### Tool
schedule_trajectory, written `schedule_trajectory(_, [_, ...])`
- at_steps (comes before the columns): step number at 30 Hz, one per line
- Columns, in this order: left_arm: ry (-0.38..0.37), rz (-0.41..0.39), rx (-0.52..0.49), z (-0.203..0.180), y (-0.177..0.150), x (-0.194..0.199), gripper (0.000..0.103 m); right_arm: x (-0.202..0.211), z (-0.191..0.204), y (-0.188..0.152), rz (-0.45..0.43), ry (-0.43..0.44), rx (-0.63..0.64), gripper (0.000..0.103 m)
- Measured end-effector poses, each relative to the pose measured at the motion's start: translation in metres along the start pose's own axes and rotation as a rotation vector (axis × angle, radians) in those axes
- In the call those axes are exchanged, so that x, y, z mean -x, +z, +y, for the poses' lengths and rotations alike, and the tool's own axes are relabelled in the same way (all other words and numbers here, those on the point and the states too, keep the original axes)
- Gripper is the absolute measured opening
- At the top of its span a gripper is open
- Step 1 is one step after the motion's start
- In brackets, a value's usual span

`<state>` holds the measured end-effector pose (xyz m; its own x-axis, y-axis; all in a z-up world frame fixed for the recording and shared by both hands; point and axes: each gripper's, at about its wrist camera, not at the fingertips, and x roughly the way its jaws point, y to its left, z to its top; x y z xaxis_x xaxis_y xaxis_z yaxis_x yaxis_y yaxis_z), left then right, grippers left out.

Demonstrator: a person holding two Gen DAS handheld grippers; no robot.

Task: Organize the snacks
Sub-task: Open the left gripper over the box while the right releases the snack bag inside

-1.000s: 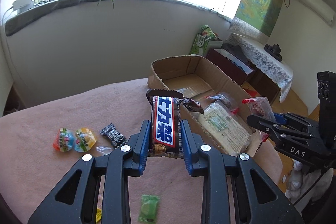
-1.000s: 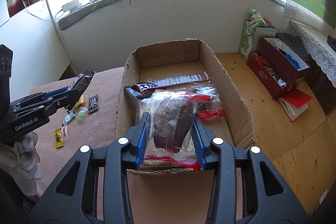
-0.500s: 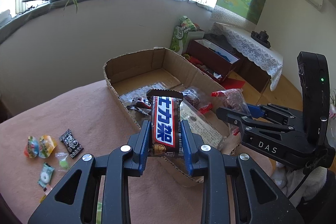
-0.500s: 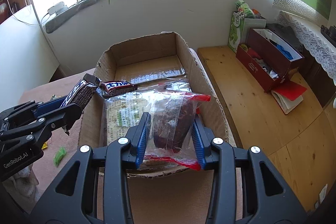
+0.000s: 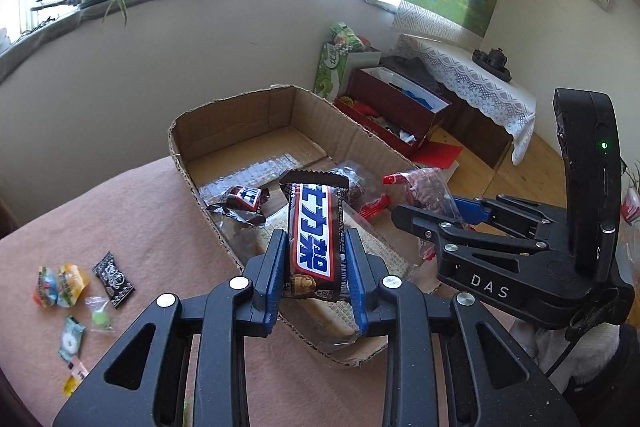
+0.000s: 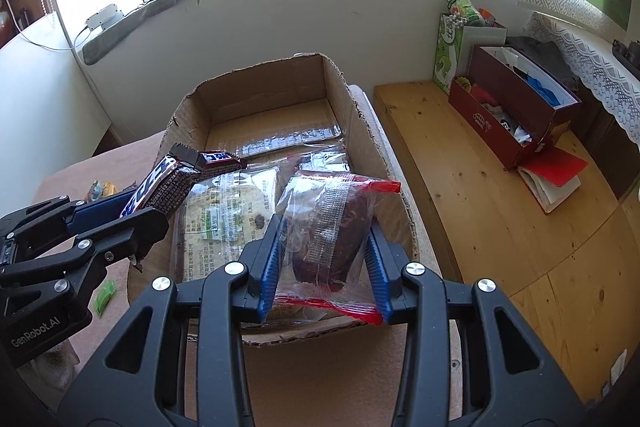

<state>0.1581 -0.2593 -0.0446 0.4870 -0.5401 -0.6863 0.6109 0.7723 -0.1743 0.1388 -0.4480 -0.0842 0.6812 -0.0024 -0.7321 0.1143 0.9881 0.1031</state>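
Observation:
My left gripper (image 5: 316, 267) is shut on a brown chocolate bar (image 5: 314, 235) with a blue and white label, held over the near left wall of the open cardboard box (image 5: 240, 115). It also shows in the right wrist view (image 6: 160, 187). My right gripper (image 6: 326, 259) is shut on a clear red-edged bag of dark snack (image 6: 332, 223), held above the box's (image 6: 264, 83) near end. Inside the box lie a second chocolate bar (image 6: 218, 159) and a flat clear-wrapped pastry pack (image 6: 224, 211).
Several small wrapped candies (image 5: 72, 283) lie on the pink blanket (image 5: 100, 219) left of the box. A wooden bench (image 6: 500, 227) runs along the right, bearing a dark red box (image 6: 516, 107) and a green carton (image 6: 450, 43). A wall stands behind.
Both grippers have moved toward the box with their snacks still held. The left gripper and its chocolate bar now sit over the box's left wall, closer to the right gripper.

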Motion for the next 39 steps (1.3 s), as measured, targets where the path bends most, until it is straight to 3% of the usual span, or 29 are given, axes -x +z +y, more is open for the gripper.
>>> schedule_trajectory(13, [0.023,-0.016,-0.011,-0.003,0.001,0.008,0.031,0.005,0.004,-0.001,-0.011,-0.030,0.020,0.045])
schedule_trajectory(18, [0.021,-0.016,-0.008,-0.002,0.002,0.010,0.031,0.010,0.004,0.000,-0.027,-0.049,0.021,0.063])
schedule_trajectory(22, [0.018,-0.022,-0.004,-0.001,0.002,0.014,0.031,0.014,0.006,0.001,-0.032,-0.055,0.027,0.064])
schedule_trajectory(25, [0.016,-0.032,0.003,0.000,0.001,0.019,0.031,0.020,0.009,0.001,-0.043,-0.061,0.035,0.071])
schedule_trajectory(39, [0.046,-0.084,0.034,0.023,-0.008,0.057,0.031,0.047,0.043,-0.003,-0.079,-0.038,0.081,0.071])
